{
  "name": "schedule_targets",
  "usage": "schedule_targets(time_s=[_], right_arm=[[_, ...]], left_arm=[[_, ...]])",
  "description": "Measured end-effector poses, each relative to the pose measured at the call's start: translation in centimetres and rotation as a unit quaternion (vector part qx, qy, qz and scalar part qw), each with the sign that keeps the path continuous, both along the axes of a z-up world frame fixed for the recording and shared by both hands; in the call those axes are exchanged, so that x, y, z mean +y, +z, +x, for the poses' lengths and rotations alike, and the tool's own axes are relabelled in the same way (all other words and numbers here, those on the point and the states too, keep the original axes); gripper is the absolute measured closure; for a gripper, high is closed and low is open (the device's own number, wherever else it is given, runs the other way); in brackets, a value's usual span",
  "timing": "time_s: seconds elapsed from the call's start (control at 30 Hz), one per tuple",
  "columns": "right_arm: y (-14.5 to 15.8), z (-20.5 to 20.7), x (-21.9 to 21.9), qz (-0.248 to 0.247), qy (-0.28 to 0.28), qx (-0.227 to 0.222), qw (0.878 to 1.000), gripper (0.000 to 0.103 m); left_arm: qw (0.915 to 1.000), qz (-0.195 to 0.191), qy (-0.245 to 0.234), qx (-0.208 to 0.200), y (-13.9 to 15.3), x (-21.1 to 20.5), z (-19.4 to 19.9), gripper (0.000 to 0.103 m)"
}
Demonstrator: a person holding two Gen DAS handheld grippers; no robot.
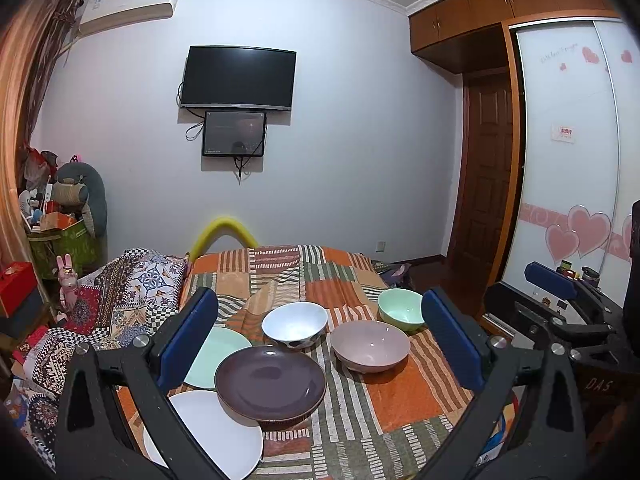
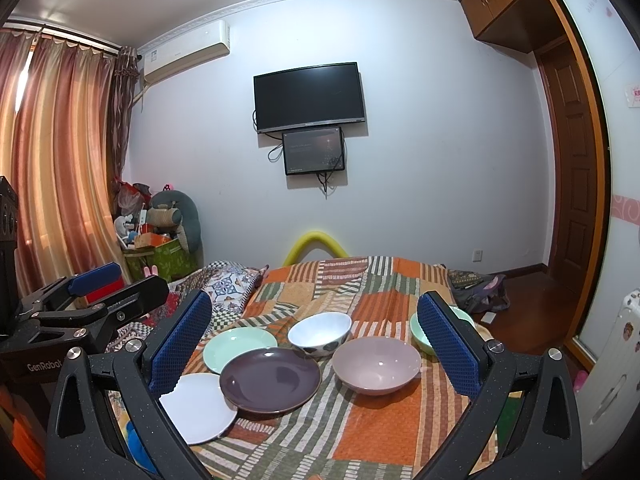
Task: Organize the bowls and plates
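On patchwork cloth [image 2: 384,412] | bowls [image 2: 376,364] upright, plates [image 2: 270,380] flat | tools spread, empty

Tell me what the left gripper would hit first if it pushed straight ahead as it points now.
Likely the dark purple plate, which lies centred between the open left gripper fingers; depth is unclear, and a flatter path could pass over it toward the white bowl.

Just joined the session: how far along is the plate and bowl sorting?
Nothing looks stacked yet. Three plates, mint green, dark purple and white, only overlap at their edges; the white, pink and mint green bowls sit apart. Both grippers, left and right, are open, holding nothing. All stacking remains.
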State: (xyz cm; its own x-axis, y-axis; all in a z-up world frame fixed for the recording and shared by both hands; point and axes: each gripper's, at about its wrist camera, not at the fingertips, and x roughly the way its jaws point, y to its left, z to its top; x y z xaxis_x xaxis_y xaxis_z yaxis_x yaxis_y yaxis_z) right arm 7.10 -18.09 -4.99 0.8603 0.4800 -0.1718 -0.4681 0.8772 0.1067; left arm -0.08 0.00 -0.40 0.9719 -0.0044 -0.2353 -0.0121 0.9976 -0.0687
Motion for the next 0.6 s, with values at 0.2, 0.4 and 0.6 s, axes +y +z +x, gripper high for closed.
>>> schedule_targets(time_s=[0.2, 0.4, 0.6], right_arm=[[-0.03, 0.0, -0.01, 0.0, 0.0, 0.001, 1.0, 0.0], [-0.29, 0.08, 0.08, -0.002, 0.001, 0.001, 1.0, 0.0], [-0.68, 0.16, -0.01, 0.002, -0.001, 0.002, 1.0, 0.001]], left_arm=[[1.0, 0.0, 0.0, 0.001, -0.08, 0.09, 0.02, 0.0], [1.0, -0.002, 0.002, 0.003, -0.3, 0.29, 0.22, 0.0], [1.0, -0.004, 0.003, 0.006, -0.45, 0.52, 0.44, 0.0]])
